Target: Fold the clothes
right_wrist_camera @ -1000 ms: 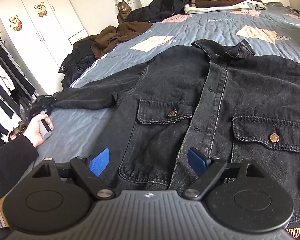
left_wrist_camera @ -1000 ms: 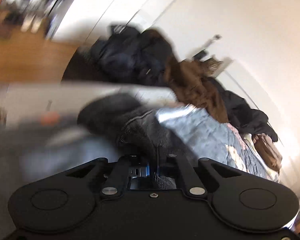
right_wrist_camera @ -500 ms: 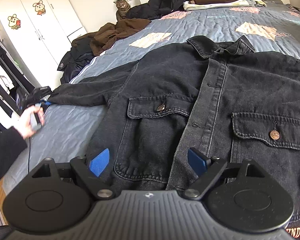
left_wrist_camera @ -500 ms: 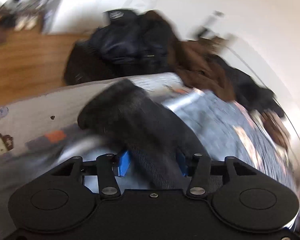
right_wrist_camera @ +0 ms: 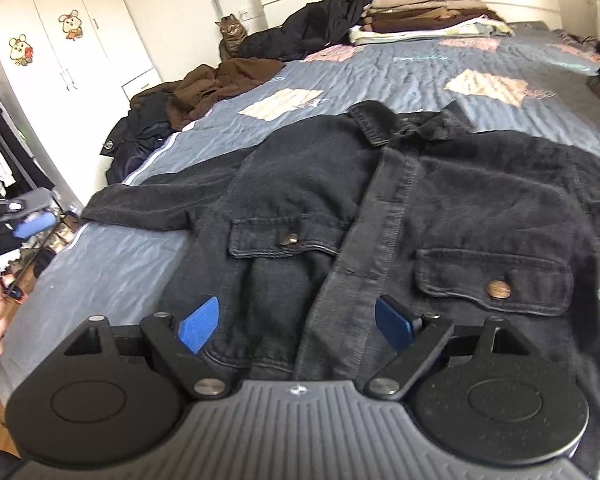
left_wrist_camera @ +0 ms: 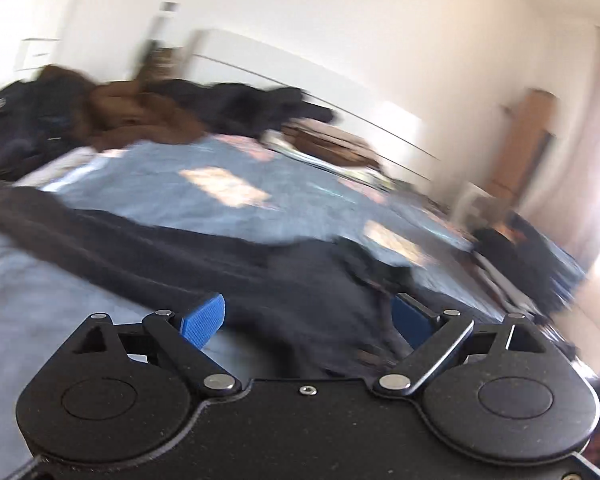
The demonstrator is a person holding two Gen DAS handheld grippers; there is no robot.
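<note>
Bed (right_wrist_camera: 440,68) covered by blue quilt, seen across both views. Black denim jacket (right_wrist_camera: 400,216) spread flat on bed, front up, collar toward 12 o'clock, one sleeve (right_wrist_camera: 140,208) stretched toward 9 o'clock. Stack of folded clothes (right_wrist_camera: 420,16) placed at 12 o'clock by headboard; brown garment (right_wrist_camera: 220,84) heaped at 10 o'clock. Cat (right_wrist_camera: 231,36) seated at 11 o'clock beside wall. Left hand-held gripper (left_wrist_camera: 308,320) blurred, jaws just opened wide, nothing pinched, jacket seen beyond them. Right hand-held gripper (right_wrist_camera: 296,324) spread, over jacket hem, nothing pinched.
</note>
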